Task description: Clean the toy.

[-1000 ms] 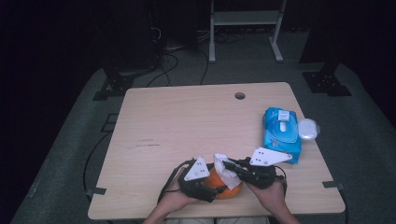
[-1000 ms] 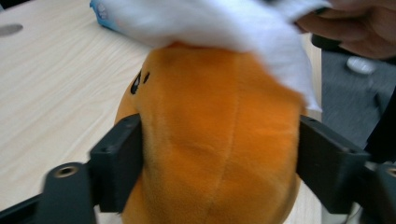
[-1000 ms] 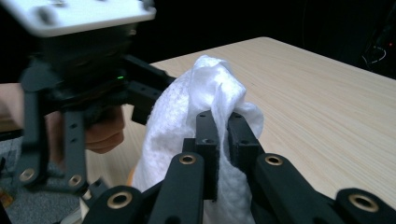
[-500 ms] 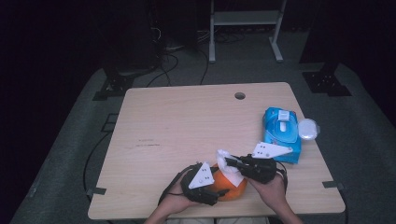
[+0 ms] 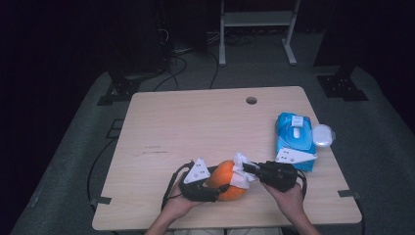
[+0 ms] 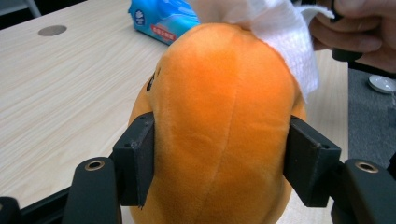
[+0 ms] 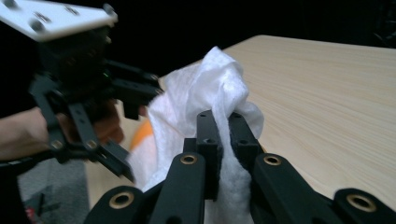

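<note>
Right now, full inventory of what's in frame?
Plush toy: 1, orange, near table edge, clamped between the left tongs' jaws.
Wipe: 1, white, against the toy's top, pinched in the right tongs.
Wipes pack: 1, blue, right side of table.
Lid: 1, white, round, at the pack's right, by the table edge.
Table: 1, light wood, round hole near far edge.
Stand: 1, white, on the floor beyond the table.
Left tongs: 1, black.
Right tongs: 1, black.
Hands: 2, bottom of high view.
</note>
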### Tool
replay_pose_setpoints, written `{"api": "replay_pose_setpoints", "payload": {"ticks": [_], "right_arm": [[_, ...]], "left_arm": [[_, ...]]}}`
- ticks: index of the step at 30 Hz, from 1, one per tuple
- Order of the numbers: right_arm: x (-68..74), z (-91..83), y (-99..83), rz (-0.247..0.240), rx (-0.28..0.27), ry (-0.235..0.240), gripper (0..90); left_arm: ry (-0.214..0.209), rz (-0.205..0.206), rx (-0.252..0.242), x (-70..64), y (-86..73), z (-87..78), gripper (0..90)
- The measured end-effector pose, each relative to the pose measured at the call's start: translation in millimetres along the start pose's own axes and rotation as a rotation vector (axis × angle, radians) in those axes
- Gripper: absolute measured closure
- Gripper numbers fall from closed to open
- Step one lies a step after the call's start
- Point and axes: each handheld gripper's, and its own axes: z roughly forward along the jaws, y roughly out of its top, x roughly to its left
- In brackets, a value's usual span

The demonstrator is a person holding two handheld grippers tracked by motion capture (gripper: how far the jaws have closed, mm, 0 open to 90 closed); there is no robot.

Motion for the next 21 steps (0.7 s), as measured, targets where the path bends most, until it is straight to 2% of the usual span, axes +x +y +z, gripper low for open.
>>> {"api": "replay_pose_setpoints", "payload": {"ticks": [4,6,7,10,11,12,14,16,18,20,21], "right_arm": [[-16.3,1.3,-10.1,0.038,0.057,-0.078,84.7],[-17.9,1.9,-14.3,0.049,0.065,-0.076,84.8],[-13.6,3.6,-13.5,0.042,0.062,-0.066,84.8],[1.9,6.8,-6.6,-0.011,0.038,-0.033,84.8],[7.5,7.8,-3.8,-0.025,0.02,0.0,84.7],[11.8,9.0,-1.9,-0.039,0.017,0.011,84.7],[15.7,10.9,-0.6,-0.073,0.029,-0.004,84.8],[9.7,10.3,-2.4,-0.053,0.036,-0.023,84.7],[-1.5,8.3,-7.0,-0.028,0.054,-0.069,84.8],[-4.0,7.3,-9.9,-0.009,0.056,-0.066,84.9],[-1.2,7.6,-9.1,-0.014,0.057,-0.059,84.8]], "left_arm": [[-0.001,-0.04,-0.007,6.7,-2.8,-3.1,34.2],[-0.004,-0.067,-0.013,11.7,-5.0,-4.5,34.0],[-0.001,-0.073,-0.012,13.6,-5.5,-5.1,33.8],[0.005,-0.107,-0.016,18.3,-7.6,-5.6,33.5],[0.0,-0.114,-0.017,19.7,-8.0,-5.2,33.5],[0.0,-0.118,-0.018,19.8,-7.9,-4.8,33.5],[0.006,-0.111,-0.015,18.8,-7.6,-4.9,33.5],[0.009,-0.115,-0.016,17.9,-7.5,-5.3,33.5],[0.01,-0.122,-0.021,18.2,-7.4,-5.0,33.5],[0.014,-0.124,-0.023,18.5,-6.9,-4.0,33.5],[0.02,-0.124,-0.022,18.7,-6.9,-3.5,33.5]]}}
